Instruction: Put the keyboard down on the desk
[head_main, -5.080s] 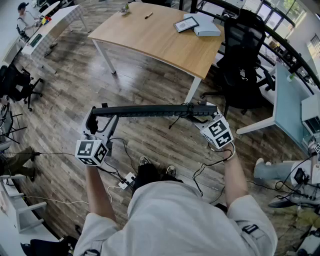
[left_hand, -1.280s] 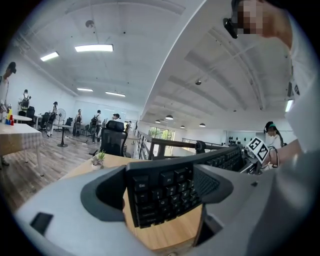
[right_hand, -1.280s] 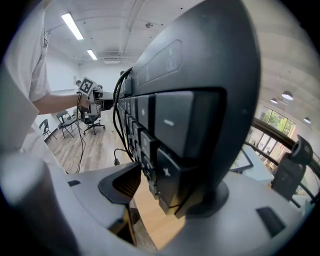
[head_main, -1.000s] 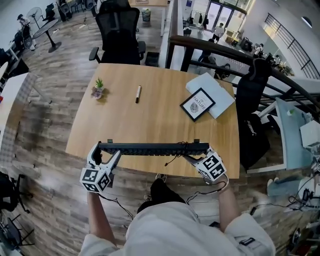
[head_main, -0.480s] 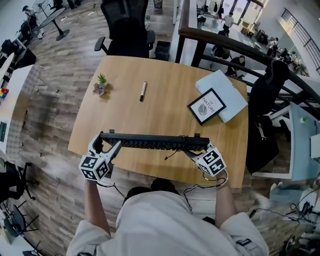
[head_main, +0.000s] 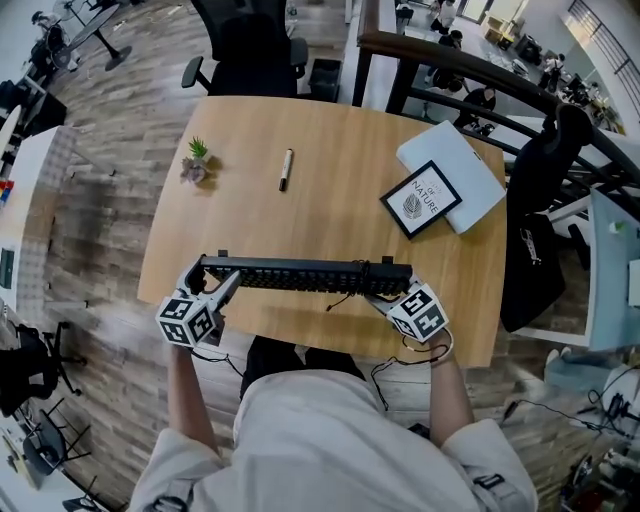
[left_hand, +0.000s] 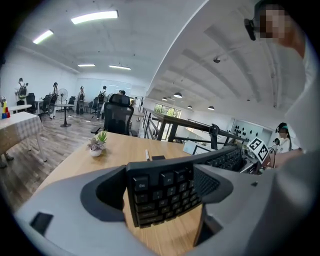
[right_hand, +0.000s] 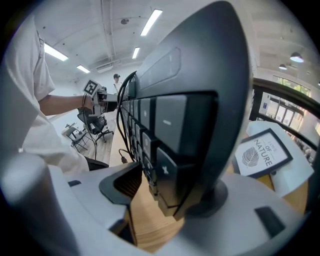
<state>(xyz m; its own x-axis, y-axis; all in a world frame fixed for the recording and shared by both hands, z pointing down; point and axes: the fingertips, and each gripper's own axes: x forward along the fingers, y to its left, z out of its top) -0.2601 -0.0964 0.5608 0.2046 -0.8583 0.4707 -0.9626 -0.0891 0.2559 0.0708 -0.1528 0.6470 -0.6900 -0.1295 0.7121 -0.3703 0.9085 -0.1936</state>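
My left gripper (head_main: 208, 282) is clamped on the left end of the keyboard (head_main: 305, 274), and my right gripper (head_main: 385, 292) is clamped on the right end, jaws pressing it. The keyboard is tipped up on its long edge over the near part of the desk (head_main: 330, 190), with its cable (head_main: 338, 300) dangling.

Both arms forward, left gripper (head_main: 208, 278) and right gripper (head_main: 385, 288) apart, jaws clamped.
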